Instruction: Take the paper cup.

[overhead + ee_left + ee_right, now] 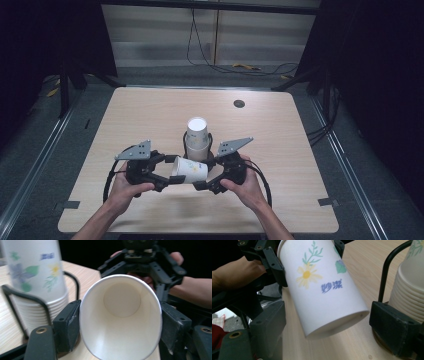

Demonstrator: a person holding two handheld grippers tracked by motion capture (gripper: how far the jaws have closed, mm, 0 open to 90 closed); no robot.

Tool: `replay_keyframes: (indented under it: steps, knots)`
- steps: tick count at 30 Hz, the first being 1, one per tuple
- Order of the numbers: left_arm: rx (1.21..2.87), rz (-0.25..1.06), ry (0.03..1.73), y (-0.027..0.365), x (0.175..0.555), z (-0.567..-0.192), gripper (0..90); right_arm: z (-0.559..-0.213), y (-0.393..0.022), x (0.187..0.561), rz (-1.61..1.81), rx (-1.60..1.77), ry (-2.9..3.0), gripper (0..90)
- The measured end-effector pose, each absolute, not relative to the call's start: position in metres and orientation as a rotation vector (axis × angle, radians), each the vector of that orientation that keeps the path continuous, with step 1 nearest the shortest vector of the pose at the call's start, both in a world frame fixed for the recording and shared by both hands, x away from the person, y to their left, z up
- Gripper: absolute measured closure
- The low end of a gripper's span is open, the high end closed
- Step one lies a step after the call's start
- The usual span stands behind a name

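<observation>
One paper cup (190, 169) lies on its side just in front of the cup stack (198, 139), above the table (300, 150), long axis running between the hands. Left gripper (120, 322) jaws clamp its rim. Right gripper (327, 327) jaws stand open, clear of its base.

A white paper cup (190, 169) printed with flowers and blue lettering lies on its side, its rim squeezed oval, just before the upside-down cup stack (198, 139).
</observation>
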State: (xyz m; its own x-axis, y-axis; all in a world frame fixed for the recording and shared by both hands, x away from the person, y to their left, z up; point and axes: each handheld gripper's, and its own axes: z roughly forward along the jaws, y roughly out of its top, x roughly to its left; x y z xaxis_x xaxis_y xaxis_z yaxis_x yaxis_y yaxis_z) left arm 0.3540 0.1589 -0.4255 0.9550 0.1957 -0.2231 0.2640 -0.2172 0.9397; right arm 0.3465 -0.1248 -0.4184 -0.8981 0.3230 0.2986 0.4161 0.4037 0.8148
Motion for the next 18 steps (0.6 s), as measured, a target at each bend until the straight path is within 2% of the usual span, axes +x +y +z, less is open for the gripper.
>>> replay_keyframes:
  steps: [18]
  knots:
    - [1.852,-0.043,0.392,0.178,0.360,-0.421,27.6,-0.407,-0.142,0.343,-1.611,-0.875,-2.685,13.4]
